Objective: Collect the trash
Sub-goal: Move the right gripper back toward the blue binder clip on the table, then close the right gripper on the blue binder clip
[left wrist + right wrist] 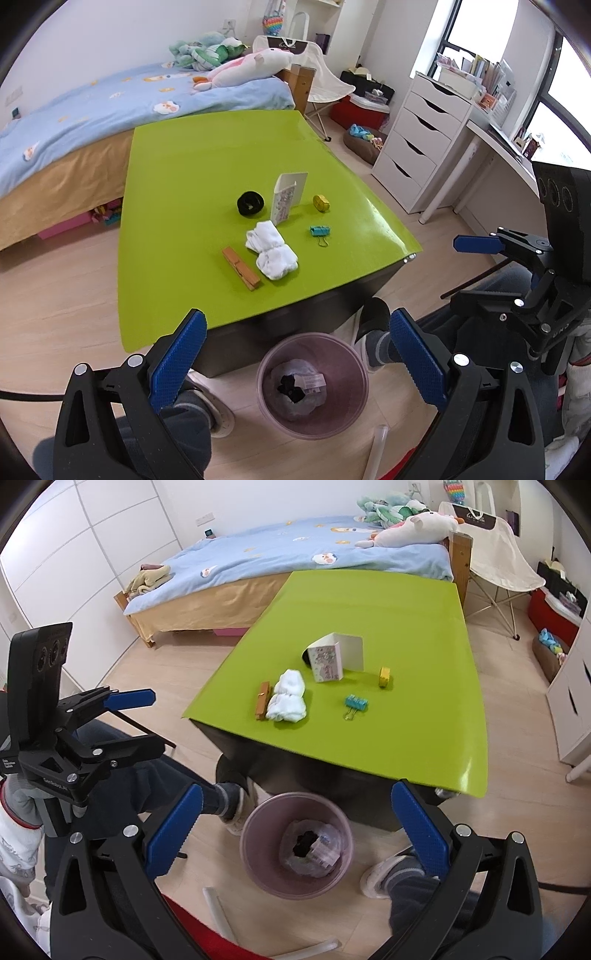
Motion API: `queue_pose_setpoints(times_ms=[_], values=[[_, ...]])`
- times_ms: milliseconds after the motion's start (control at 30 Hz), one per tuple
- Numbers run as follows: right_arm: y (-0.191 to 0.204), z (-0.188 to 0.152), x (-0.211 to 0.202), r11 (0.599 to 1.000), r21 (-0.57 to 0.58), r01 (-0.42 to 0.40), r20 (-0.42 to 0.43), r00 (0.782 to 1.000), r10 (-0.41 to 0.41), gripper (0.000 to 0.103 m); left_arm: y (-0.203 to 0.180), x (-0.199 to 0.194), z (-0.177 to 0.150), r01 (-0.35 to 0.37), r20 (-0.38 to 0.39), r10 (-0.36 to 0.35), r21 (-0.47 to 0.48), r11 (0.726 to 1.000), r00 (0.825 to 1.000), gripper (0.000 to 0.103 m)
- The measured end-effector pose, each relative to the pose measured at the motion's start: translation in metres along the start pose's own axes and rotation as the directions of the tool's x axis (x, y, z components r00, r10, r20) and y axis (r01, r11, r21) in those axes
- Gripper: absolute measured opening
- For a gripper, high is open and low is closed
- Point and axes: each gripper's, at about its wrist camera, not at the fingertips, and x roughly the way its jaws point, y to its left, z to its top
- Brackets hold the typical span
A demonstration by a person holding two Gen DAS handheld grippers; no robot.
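Note:
A pink trash bin [313,384] [296,845] stands on the floor in front of the green table [192,166] [406,602], with black and pale scraps inside. On the table lie a crumpled white tissue [271,253] [289,696], a wooden clothespin [241,268] [263,700], a black tape roll [250,203], an open paper carton [287,197] [332,657], a yellow tape roll [321,202] [385,675] and a teal binder clip [320,232] [355,703]. My left gripper [297,354] is open and empty above the bin. My right gripper [297,830] is open and empty above the bin too.
A bed [74,122] with plush toys stands behind the table. A white drawer unit [421,140] and a desk are at the right. The person's feet [232,805] flank the bin. A folding chair [498,561] stands beyond the table.

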Motion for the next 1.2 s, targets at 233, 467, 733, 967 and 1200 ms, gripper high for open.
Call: queue_pose_setpoints(times_ms=[233,467,733,967,1200], values=[[-0.009,0.027,0.02,0.996,-0.073,0.051,-0.026,0.998,-0.053,0.1,0.008,0.011,0.013,-0.007,-0.008,0.007,-0.002,1.0,1.0,0.095],[-0.022,0.057,0.058,0.982,-0.162,0.092,-0.081,0.991,-0.106,0.1,0.015,0.021,0.019,-0.009,-0.014,0.009,-0.019,1.0,1.0,0.095],[-0.032,0.078,0.117,0.96,-0.264,0.092,-0.184,0.972,-0.144,0.092,0.023,0.026,0.019,-0.005,-0.027,0.003,-0.045,0.999,1.0,0.095],[-0.031,0.08,0.149,0.928,-0.358,0.105,-0.233,0.952,-0.197,0.057,0.028,0.028,0.017,-0.005,-0.036,0.003,-0.06,0.998,0.999,0.095],[-0.029,0.083,0.157,0.917,-0.386,0.103,-0.234,0.95,-0.205,0.038,0.032,0.032,0.017,-0.002,-0.044,-0.001,-0.068,0.998,0.999,0.095]])
